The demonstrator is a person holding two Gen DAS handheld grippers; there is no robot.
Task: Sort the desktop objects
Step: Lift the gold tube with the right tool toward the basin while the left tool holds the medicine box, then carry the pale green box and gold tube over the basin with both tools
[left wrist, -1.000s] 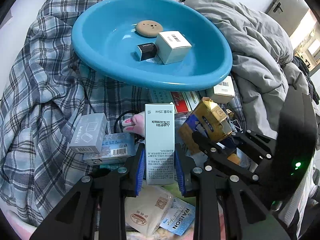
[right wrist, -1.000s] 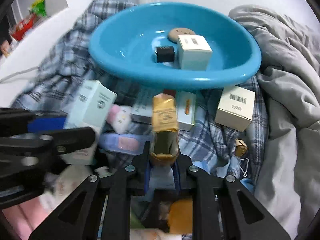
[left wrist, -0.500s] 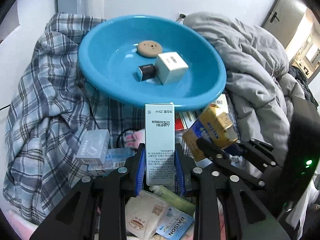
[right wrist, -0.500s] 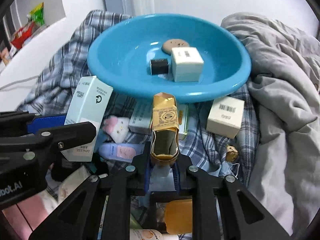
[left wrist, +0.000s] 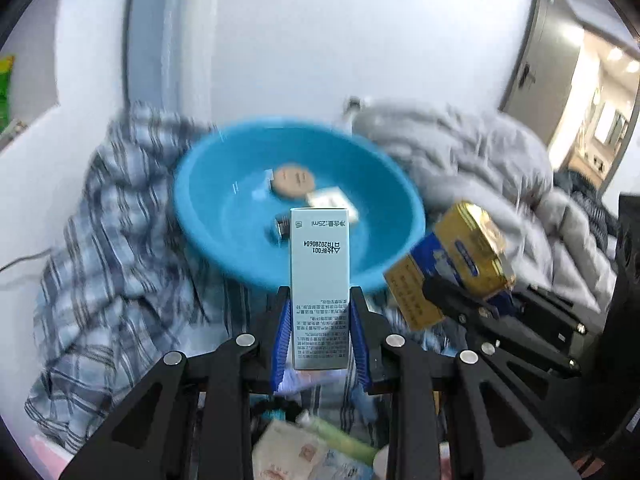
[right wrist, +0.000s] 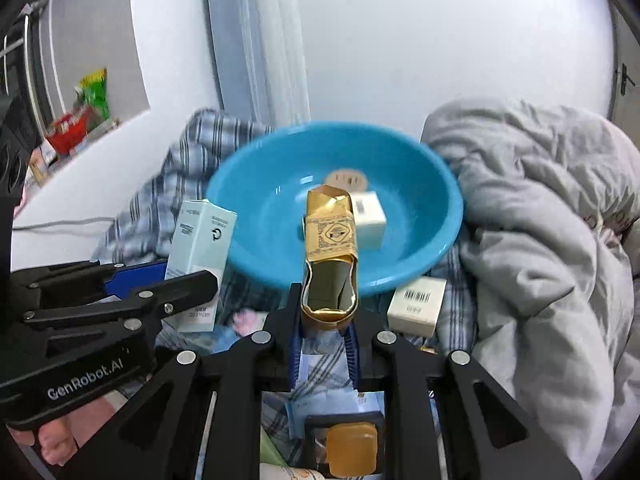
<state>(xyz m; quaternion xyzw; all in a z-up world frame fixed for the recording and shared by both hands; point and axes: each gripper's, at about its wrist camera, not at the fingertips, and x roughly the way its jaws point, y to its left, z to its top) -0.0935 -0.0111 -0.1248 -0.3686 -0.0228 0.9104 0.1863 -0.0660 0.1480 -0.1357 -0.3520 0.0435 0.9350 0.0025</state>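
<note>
A white wall and a pale curtain (right wrist: 272, 40) stand behind a bed; a blue-and-white plaid sheet (left wrist: 104, 264) covers it, with a rumpled grey duvet (right wrist: 540, 216) heaped on the right; at the far right of the left wrist view a doorway (left wrist: 600, 120) opens onto a lit room. We see a blue basin (left wrist: 208, 216) resting on the sheet, between the plaid folds and the duvet; inside it lie 1 round tan disc (left wrist: 292, 179), 1 white box (right wrist: 370, 218) and 1 small dark item (left wrist: 282, 228), partly hidden and blurred.

Our left tool (left wrist: 319, 332) is clenched on a tall pale-green carton (left wrist: 319, 280), held upright between the blue pads (left wrist: 282, 336); the carton stands in front of the basin, with upside-down print and "25ml" near its top. Our right tool (right wrist: 323, 344) grips the lower end of a gold packet (right wrist: 330, 240), which rises tilted a little in front of the basin; in the left wrist view the same packet shows gold and blue faces, just right of the carton.

On the sheet below the basin's near rim sits 1 cream box with a barcode (right wrist: 416, 306), just beside the duvet; a pink-and-white soft item (right wrist: 244, 320) lies near it, partly hidden by the tools. At the bottom of both views we make out loose sachets (left wrist: 304, 456) and an amber block (right wrist: 352, 448); their print is too blurred to read.
</note>
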